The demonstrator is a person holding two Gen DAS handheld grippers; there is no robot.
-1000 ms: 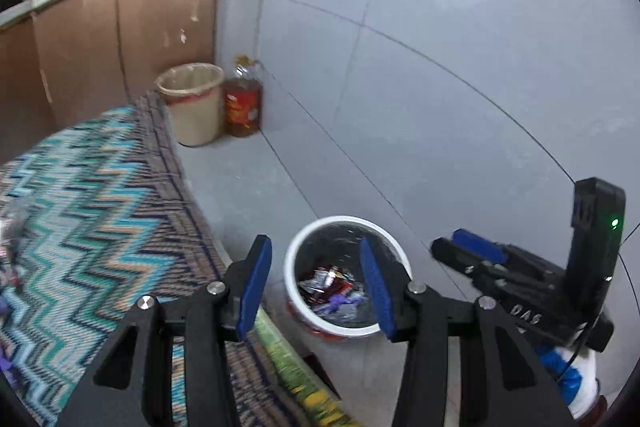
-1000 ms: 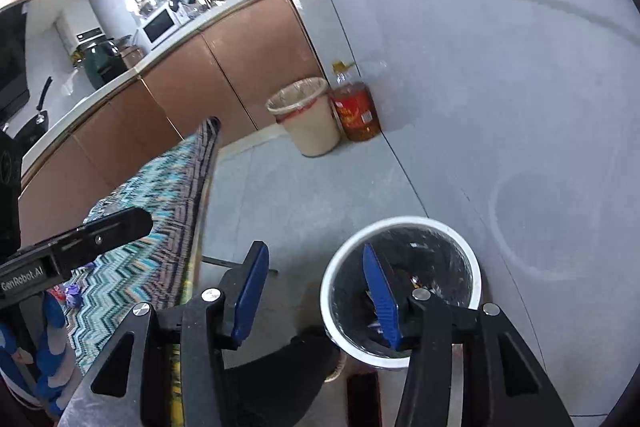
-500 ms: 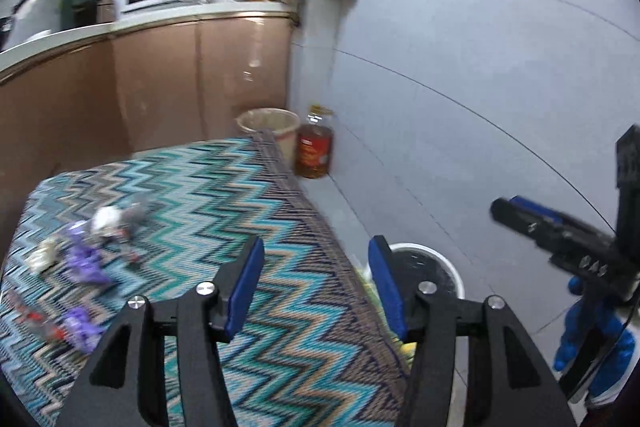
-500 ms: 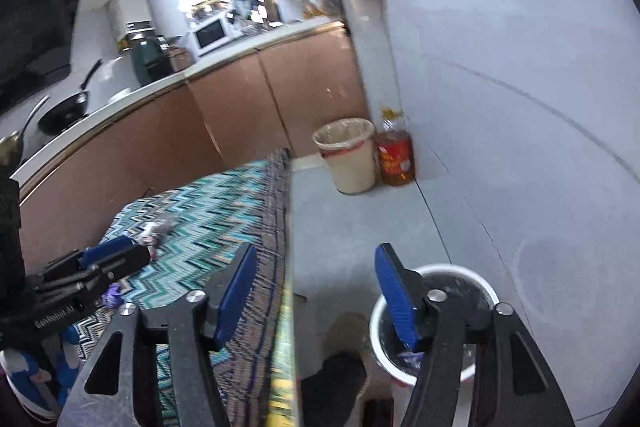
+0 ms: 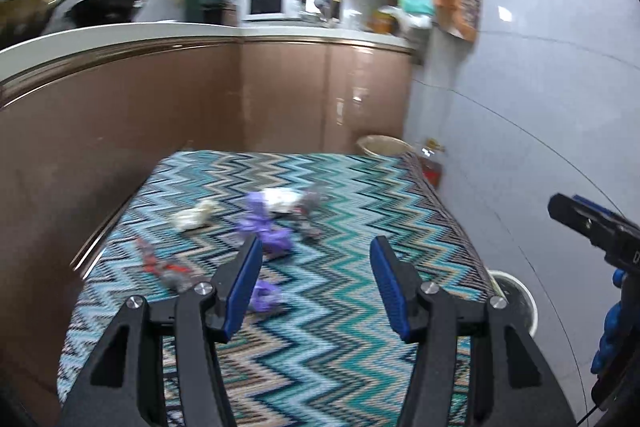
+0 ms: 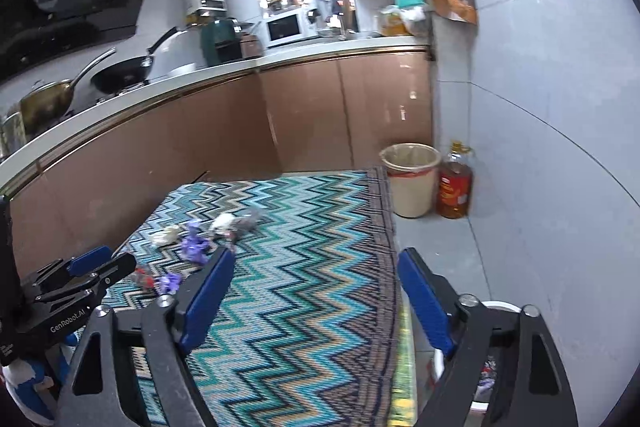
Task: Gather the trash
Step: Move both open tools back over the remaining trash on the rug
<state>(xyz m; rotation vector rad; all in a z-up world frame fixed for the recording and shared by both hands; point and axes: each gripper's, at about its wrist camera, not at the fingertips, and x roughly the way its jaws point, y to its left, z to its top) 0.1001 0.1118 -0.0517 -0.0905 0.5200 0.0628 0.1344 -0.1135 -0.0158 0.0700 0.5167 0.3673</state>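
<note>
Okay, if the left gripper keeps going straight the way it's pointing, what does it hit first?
Probably the zigzag tablecloth. The left gripper, open and empty, tilts down at bare cloth just right of the purple wrappers. Depth is hard to judge, but nothing seems to lie between.

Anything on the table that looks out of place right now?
Yes: crumpled wrappers lie scattered on the zigzag tablecloth, purple, white, grey and red, not yet in the white bin beside the table. Nothing looks spilled or damaged.

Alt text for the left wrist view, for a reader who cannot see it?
Open, empty left tongs hover over a zigzag-patterned tablecloth strewn with crumpled purple, white and red wrappers. The right tongs and a white bin sit at right; kitchen counter behind.
</note>
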